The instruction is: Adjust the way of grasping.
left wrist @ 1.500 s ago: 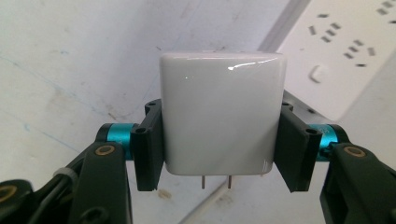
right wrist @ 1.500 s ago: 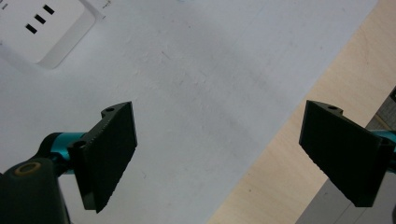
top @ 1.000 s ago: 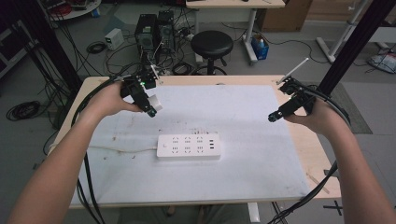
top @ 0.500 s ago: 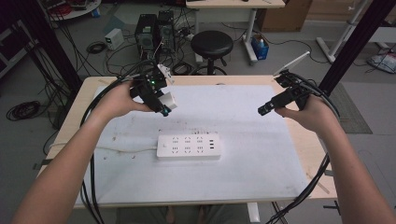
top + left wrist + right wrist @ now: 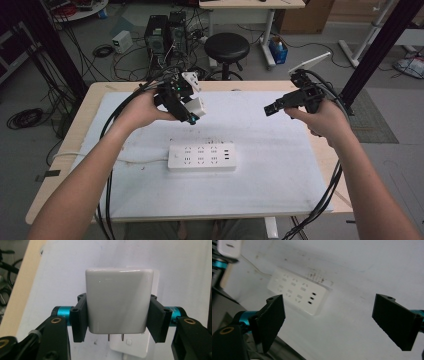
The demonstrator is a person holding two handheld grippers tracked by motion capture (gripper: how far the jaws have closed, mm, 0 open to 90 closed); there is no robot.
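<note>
One step done, apparently: white charger block [image 5: 119,301] clamped in left gripper [image 5: 186,111], prongs down, held above power strip [image 5: 201,157] on counter [image 5: 280,175]. Right gripper [image 5: 271,109] spread wide, empty, beyond strip. Remaining, likely: insertion into socket.

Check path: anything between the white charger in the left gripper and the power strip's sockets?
Nothing visible. The left gripper holds the white charger above the bare mat, prongs clear, with the power strip uncovered below. The right gripper hangs open off to the side.
</note>
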